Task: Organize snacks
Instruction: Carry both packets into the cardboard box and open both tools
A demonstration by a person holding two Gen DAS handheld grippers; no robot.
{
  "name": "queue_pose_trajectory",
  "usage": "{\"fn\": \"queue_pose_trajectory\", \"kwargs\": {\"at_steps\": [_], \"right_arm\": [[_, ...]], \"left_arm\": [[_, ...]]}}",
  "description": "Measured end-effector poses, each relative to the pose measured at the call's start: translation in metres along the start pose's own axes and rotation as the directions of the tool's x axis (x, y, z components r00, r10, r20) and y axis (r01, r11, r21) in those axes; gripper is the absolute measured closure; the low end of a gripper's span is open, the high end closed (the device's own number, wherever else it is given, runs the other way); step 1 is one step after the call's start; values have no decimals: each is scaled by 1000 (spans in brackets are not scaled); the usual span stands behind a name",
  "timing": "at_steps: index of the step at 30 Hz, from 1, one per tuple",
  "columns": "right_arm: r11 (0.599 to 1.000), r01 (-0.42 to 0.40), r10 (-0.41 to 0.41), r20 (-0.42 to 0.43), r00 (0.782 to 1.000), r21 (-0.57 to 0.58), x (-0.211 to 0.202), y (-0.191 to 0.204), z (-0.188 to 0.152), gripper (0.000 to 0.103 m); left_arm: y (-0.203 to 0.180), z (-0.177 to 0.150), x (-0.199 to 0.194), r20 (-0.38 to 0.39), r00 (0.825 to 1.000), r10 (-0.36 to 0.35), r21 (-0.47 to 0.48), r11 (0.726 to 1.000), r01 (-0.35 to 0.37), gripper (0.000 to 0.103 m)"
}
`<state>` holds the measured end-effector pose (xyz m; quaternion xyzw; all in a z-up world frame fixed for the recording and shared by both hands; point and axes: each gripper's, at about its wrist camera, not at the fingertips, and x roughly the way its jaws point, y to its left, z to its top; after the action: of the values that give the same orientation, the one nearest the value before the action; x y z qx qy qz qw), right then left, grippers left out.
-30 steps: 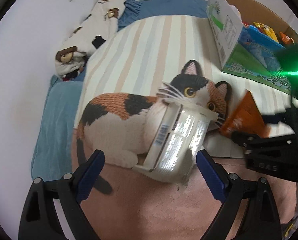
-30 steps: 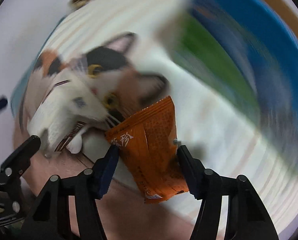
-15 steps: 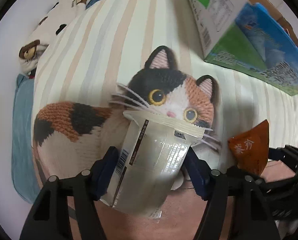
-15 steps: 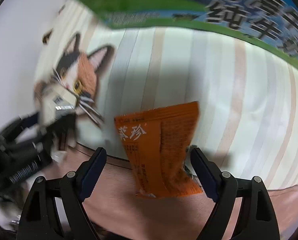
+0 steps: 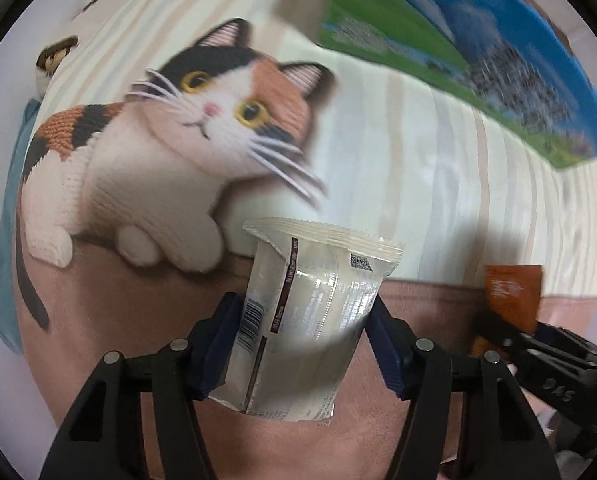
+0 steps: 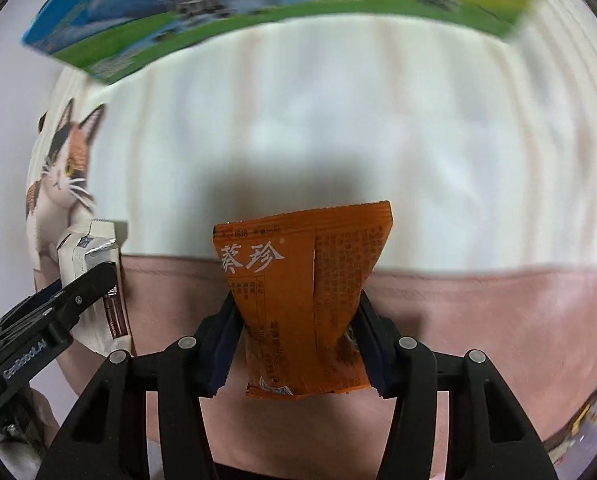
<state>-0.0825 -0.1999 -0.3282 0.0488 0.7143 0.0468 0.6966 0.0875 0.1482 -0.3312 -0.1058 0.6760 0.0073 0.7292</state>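
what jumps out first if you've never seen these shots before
The calico cat picture on the striped cloth, upper left in the left wrist view. Next, each gripper pinches a snack: the left gripper a silvery packet, the right gripper an orange packet, jaws closing.

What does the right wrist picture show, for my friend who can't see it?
The right tool is closing on an orange snack packet, its pads pressing the packet's sides, above a pink and cream striped blanket. At left, the left tool holds a silver packet near a printed cat; a blurry blue and green box sits at the top.
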Motion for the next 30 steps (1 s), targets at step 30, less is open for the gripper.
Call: {"fn": "queue_pose_trajectory", "kwargs": {"at_steps": [30], "right_arm": [[996, 73, -69, 70, 995, -48, 23, 2, -59, 53]], "left_arm": [[-39, -29, 21, 16, 995, 102, 89, 991, -103, 44]]}}
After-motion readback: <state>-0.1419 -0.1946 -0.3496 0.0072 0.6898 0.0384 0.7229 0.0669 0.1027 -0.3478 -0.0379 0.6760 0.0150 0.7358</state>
